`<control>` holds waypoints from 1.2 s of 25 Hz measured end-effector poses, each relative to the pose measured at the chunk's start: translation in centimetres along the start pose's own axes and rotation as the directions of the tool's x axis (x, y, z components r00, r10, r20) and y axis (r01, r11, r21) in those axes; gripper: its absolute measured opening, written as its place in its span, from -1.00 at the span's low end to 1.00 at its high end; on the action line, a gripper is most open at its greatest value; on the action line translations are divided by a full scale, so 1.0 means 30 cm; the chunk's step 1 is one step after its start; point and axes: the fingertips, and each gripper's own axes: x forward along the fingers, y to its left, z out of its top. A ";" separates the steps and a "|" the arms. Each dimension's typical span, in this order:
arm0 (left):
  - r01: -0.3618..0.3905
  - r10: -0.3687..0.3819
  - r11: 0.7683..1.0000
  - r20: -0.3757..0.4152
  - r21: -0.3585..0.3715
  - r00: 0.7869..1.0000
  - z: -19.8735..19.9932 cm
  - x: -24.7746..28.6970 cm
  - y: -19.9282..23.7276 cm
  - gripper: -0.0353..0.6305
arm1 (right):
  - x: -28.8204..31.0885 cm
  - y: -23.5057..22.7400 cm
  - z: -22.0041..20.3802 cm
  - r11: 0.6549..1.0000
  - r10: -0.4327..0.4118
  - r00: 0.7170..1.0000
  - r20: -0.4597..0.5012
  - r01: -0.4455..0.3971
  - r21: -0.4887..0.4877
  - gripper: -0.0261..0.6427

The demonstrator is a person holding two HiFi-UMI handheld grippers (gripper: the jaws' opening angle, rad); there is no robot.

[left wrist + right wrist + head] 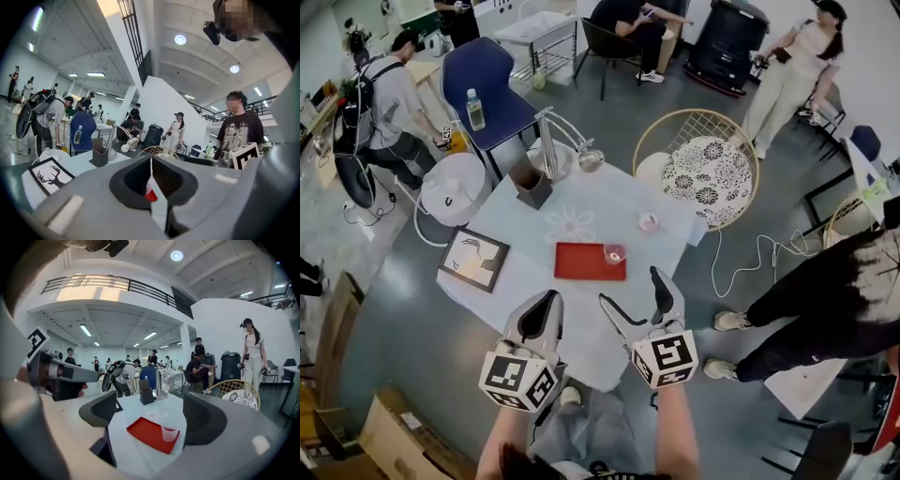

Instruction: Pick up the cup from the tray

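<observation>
A white square table (pixel 534 281) is seen from above, its top marked with a faint flower outline. Along its far edge are set a dark, open-topped box (pixel 531 182) and a bent metal desk lamp (pixel 567 141). A black-framed picture (pixel 474 260) of an antlered deer head is laid flat at the left edge, and a second small clear cup (pixel 648 221) is placed toward the right, beyond the tray. The table is ringed by a blue chair (pixel 487 84) with a bottle (pixel 474 110) stood on its seat, a round white stool (pixel 455 187), and a round wicker chair (pixel 703 164) fitted with a black-and-white patterned cushion. A pale cable (pixel 750 258) is trailed over the grey floor, and several people are seen about the room. The flat, rectangular red tray (pixel 590 262) is laid near the table's middle, nearer the grippers than the other things. The cup (pixel 615 253), small, tapered and seemingly of clear plastic, is stood upright on the tray's right end. The left gripper (pixel 551 298) is held over the table's near edge with its grey jaws closed together on nothing; only a sliver of red is glimpsed through the seam between them. The right gripper (pixel 628 286) is held beside it with its jaws spread wide. In the right gripper view the tray and cup are framed between the jaws, well ahead, and neither is touched.
</observation>
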 end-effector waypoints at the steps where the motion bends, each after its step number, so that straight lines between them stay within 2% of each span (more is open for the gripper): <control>1: -0.007 0.007 1.000 -0.010 0.010 1.000 -0.012 0.032 0.017 -0.89 | 0.036 -0.014 -0.027 1.000 0.003 1.000 -0.015 -0.004 -0.012 0.43; 4: -0.031 0.032 0.999 -0.045 0.013 0.998 -0.056 0.093 0.056 -0.89 | 0.115 -0.040 -0.110 1.000 0.017 0.998 -0.055 -0.018 -0.013 0.44; 11: -0.064 0.064 0.998 -0.087 0.001 0.994 -0.149 0.202 0.124 -0.89 | 0.266 -0.125 -0.243 1.000 0.010 0.997 -0.078 -0.008 0.031 0.56; 15: -0.077 0.072 0.996 -0.108 -0.044 0.991 -0.225 0.240 0.150 -0.89 | 0.333 -0.160 -0.347 1.000 0.001 0.991 -0.132 0.002 0.028 0.56; 17: -0.084 0.078 0.996 -0.122 -0.043 0.989 -0.255 0.264 0.159 -0.89 | 0.372 -0.175 -0.393 1.000 -0.002 0.988 -0.154 0.006 0.023 0.56; 24: -0.104 0.095 0.993 -0.147 -0.056 0.985 -0.268 0.320 0.189 -0.89 | 0.468 -0.193 -0.465 1.000 0.002 0.978 -0.208 -0.001 0.005 0.56; 29: -0.110 0.099 0.992 -0.149 -0.065 0.984 -0.285 0.334 0.203 -0.89 | 0.491 -0.221 -0.489 0.999 -0.032 0.978 -0.204 0.037 0.019 0.55; 30: -0.112 0.102 0.992 -0.148 -0.064 0.984 -0.292 0.334 0.206 -0.89 | 0.493 -0.224 -0.489 0.999 -0.041 0.978 -0.206 0.044 0.013 0.49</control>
